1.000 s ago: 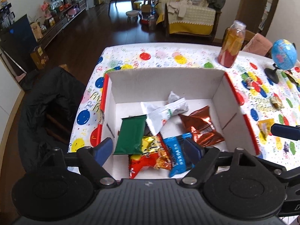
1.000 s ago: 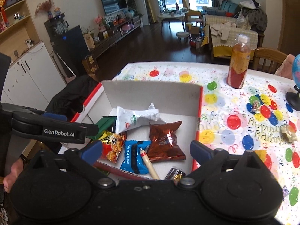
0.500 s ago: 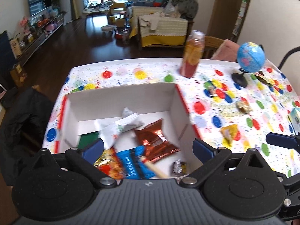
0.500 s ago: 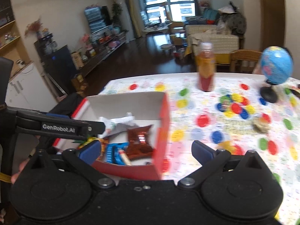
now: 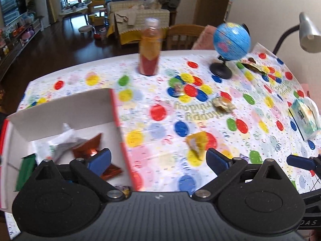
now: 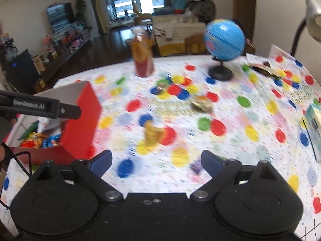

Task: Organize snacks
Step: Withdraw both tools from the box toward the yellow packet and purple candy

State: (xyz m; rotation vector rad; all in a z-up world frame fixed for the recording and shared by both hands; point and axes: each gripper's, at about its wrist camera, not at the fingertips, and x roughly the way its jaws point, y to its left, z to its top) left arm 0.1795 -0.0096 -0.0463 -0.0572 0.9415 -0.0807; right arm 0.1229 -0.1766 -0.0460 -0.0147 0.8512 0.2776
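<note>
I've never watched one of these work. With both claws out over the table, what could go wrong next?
The yellow snack packet lies flat on the slippery-looking tablecloth, so the right claw, now closing on nothing, might push it along instead of pinching it. A wide sweep could also knock over the tall bottle or the globe.

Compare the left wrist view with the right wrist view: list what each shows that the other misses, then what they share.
Only the left wrist view looks down into the white box interior, with the brown-red packet and white packet.

Only the right wrist view shows the box's red outer wall and the left hand-held gripper's arm crossing in front, lettering blurred.

Both show the bottle, the globe, the yellow snack lying loose on the balloon tablecloth, and the tissue pack.
</note>
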